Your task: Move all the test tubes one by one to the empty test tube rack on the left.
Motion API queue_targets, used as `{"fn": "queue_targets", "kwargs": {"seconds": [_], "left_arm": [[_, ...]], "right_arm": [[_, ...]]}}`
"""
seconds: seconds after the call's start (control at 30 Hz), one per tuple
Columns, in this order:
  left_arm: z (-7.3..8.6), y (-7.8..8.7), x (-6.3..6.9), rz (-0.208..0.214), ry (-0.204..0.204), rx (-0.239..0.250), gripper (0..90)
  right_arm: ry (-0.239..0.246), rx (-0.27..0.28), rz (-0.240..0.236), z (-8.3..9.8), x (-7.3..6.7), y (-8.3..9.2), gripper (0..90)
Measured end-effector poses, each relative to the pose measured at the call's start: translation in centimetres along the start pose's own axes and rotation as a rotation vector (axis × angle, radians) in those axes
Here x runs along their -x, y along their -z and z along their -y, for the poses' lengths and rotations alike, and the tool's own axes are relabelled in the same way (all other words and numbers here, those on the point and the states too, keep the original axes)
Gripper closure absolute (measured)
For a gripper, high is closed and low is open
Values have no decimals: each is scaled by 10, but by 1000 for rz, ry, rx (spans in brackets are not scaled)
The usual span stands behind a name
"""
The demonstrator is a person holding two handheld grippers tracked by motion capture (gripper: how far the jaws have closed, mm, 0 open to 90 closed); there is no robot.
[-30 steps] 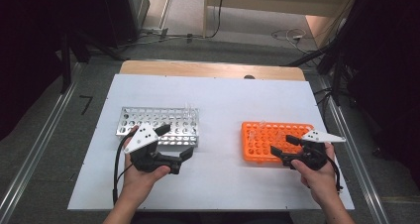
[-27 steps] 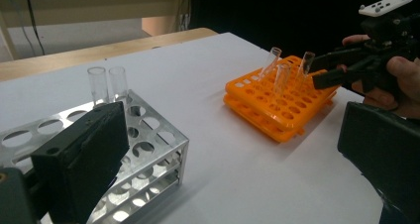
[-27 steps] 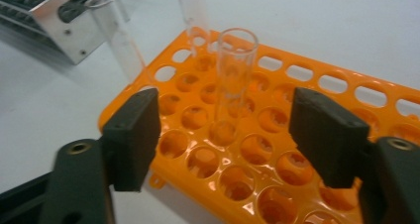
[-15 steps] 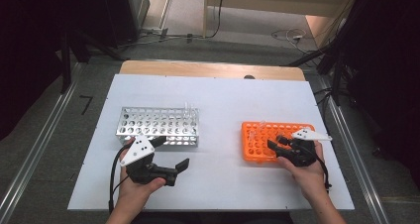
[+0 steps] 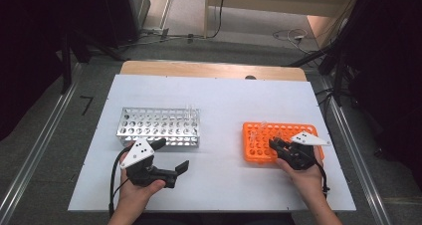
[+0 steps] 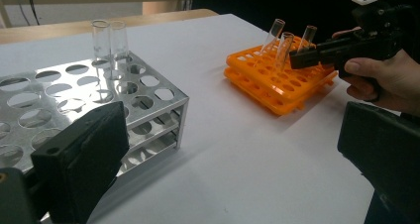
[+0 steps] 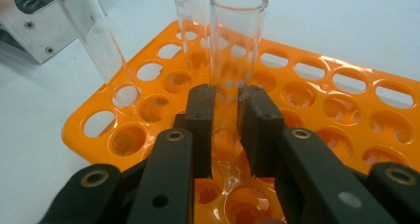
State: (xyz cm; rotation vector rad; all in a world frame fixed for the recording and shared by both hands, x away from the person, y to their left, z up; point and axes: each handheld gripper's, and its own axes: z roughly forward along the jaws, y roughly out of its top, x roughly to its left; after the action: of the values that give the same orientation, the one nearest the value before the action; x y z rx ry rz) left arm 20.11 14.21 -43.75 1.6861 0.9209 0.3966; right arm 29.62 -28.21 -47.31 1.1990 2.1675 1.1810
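Glass test tube (image 7: 236,55) upright in orange rack (image 7: 346,92), right gripper (image 7: 227,127) just closed around it; left gripper (image 5: 169,158) open over counter (image 5: 224,110).

This looks like a lab test bench: a white rectangular tabletop (image 5: 224,105) bears a perforated metal test-tube rack (image 5: 159,127) and an orange plastic tube rack (image 5: 259,140) with clear glass test tubes (image 6: 110,38), while cables (image 5: 291,35) trail across the grey floor behind.
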Motion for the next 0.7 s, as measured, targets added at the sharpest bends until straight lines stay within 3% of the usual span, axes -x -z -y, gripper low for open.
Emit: {"fn": "queue_targets", "kwargs": {"seconds": [0.3,0.47,0.7], "left_arm": [[1,-2,2,12,-12,-10,0],[1,-2,2,15,-12,-7,0],[0,-3,4,19,-14,-8,0]], "right_arm": [[2,17,-12,-3,2,3,738],[12,60,-12,-11,1,16,738],[27,103,-50,-19,-6,36,738]]}}
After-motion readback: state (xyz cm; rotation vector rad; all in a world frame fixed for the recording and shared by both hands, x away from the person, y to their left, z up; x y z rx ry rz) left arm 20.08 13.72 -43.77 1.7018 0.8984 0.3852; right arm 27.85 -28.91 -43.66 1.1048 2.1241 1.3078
